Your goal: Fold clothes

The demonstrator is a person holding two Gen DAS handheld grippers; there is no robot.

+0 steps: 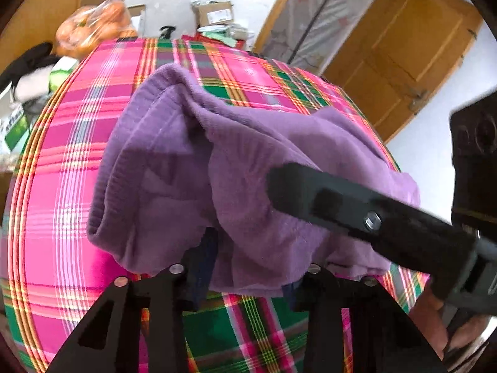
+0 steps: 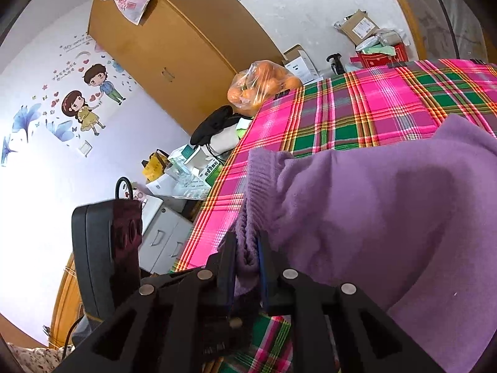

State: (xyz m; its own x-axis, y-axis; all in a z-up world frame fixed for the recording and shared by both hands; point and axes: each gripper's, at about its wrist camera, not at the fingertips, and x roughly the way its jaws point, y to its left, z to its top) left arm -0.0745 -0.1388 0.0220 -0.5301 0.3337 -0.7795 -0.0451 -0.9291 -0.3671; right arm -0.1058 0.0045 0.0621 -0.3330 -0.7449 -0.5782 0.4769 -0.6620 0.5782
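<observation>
A purple knitted sweater [image 1: 248, 155] lies bunched on a pink and green plaid cloth [image 1: 62, 155]. In the left wrist view my left gripper [image 1: 248, 270] sits at the sweater's near edge. Its jaws stand well apart, and a loose flap of the sweater hangs across the gap and hides the tips. One of my right gripper's fingers [image 1: 310, 199] reaches in from the right and lies over the sweater. In the right wrist view my right gripper [image 2: 247, 261] is shut on a fold of the sweater's [image 2: 372, 205] ribbed hem, lifted just above the plaid cloth [image 2: 357, 108].
A bag of oranges [image 2: 264, 84] sits at the cloth's far corner. Boxes and clutter [image 2: 192, 168] and a white drawer unit [image 2: 164, 236] stand along the left side. Beyond are a wooden wardrobe [image 2: 174, 46] and a wooden door [image 1: 403, 62]. Cardboard boxes [image 1: 214, 12] stand at the far end.
</observation>
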